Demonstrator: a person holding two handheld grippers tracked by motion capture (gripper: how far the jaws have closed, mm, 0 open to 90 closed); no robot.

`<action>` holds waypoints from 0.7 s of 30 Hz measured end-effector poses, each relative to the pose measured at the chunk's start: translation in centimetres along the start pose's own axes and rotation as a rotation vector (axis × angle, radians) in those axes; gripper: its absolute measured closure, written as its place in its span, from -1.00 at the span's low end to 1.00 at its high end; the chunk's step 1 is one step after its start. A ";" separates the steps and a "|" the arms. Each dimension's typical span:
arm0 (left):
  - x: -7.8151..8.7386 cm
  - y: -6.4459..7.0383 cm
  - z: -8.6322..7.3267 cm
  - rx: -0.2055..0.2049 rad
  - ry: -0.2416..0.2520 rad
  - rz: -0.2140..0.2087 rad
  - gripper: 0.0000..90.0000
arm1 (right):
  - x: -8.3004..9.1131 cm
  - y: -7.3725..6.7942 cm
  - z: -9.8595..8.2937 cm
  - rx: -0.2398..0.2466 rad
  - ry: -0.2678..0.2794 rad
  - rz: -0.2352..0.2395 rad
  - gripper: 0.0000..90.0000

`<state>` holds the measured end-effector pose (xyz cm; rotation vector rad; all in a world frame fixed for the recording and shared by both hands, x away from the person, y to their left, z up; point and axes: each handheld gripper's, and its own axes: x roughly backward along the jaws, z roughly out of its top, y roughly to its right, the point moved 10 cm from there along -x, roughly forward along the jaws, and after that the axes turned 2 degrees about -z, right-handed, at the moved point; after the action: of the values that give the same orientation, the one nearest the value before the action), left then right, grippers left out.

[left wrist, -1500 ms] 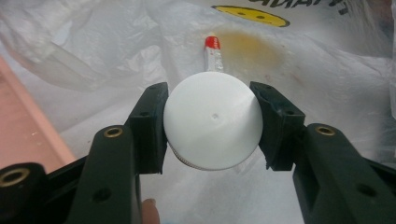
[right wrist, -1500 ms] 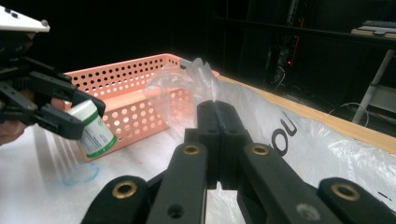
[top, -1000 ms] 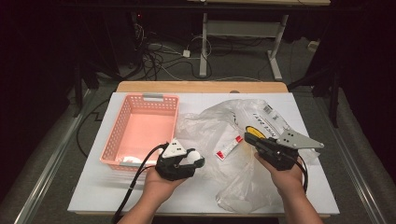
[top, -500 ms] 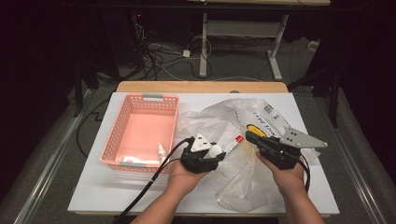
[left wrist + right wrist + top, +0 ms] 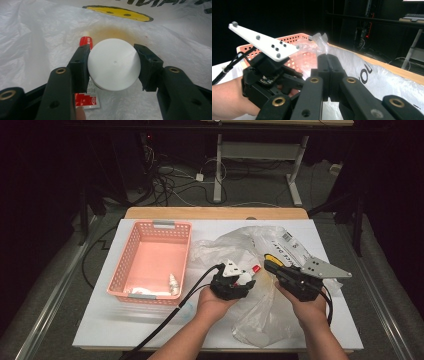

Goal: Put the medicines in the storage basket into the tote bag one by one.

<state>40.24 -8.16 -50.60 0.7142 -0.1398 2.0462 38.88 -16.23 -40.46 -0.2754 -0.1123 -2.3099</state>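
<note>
A white round container point(image 5: 113, 63) sits between the jaws of my left gripper point(image 5: 113, 68), which is shut on its sides above a crumpled clear plastic bag point(image 5: 260, 320). Under the container lies a red-capped tube point(image 5: 86, 41) with a red and white label. In the high view my left gripper point(image 5: 245, 279) is at the bag's near left side, with the tube's red cap point(image 5: 256, 268) beside it. To its right, my right gripper point(image 5: 270, 265) is shut on a fold of the bag point(image 5: 372, 75), jaws pressed together point(image 5: 328, 62).
A pink basket point(image 5: 155, 224) stands at the left of the white table top, with a small white bottle point(image 5: 172, 281) and another white item near its front wall. The bag carries a yellow smiley print point(image 5: 117, 12). Cables trail from both grippers toward the near edge.
My left gripper has moved right from beside the basket's front corner to the bag, and now has the white container between its jaws. The right gripper has barely moved.
</note>
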 end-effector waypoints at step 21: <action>-4.2 0.2 -0.3 -0.018 -0.032 -0.032 0.08 | 0.3 0.5 0.1 -0.012 0.008 -0.012 1.00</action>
<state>41.58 -11.29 -53.10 0.7340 -0.1639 2.0009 39.08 -16.80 -40.29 -0.2723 -0.0966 -2.3236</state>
